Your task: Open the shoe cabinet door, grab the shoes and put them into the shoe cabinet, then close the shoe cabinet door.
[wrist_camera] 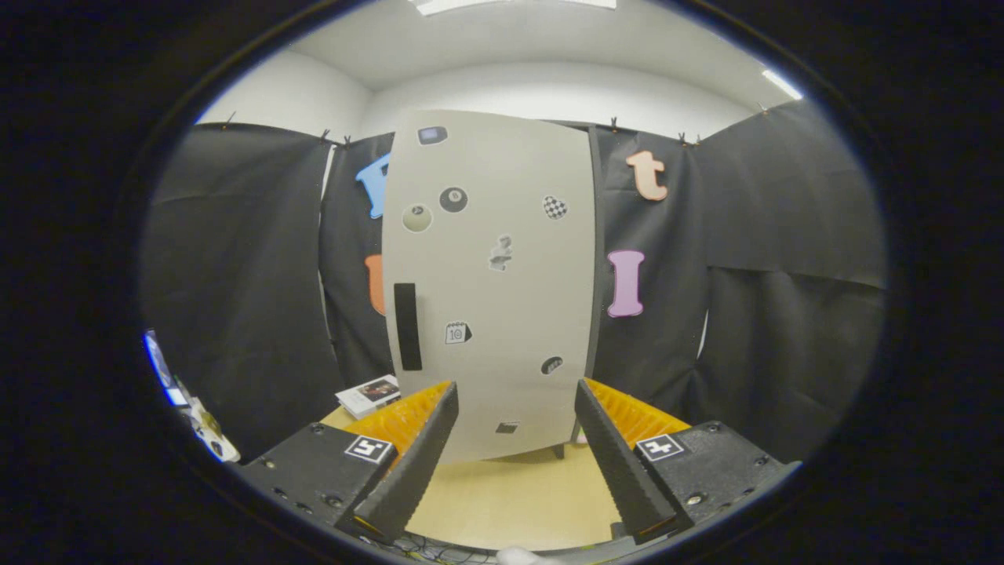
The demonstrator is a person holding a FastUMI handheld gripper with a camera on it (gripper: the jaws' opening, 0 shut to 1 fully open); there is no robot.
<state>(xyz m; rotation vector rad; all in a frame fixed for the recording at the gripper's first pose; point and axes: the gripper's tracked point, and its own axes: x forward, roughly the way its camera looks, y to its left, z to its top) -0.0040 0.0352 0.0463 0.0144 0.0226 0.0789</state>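
Gripper-mounted camera faces the shoe cabinet door point(490, 282) squarely, fairly near.

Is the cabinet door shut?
Yes: the door lies flat and closed beyond the open tongs, with its dark handle untouched.

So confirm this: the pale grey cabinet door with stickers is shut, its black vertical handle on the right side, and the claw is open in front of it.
Wrong on one point: in the gripper view the black vertical handle sits on the left side of the pale grey cabinet door, not the right. The rest holds: door shut, claw open in front of it.
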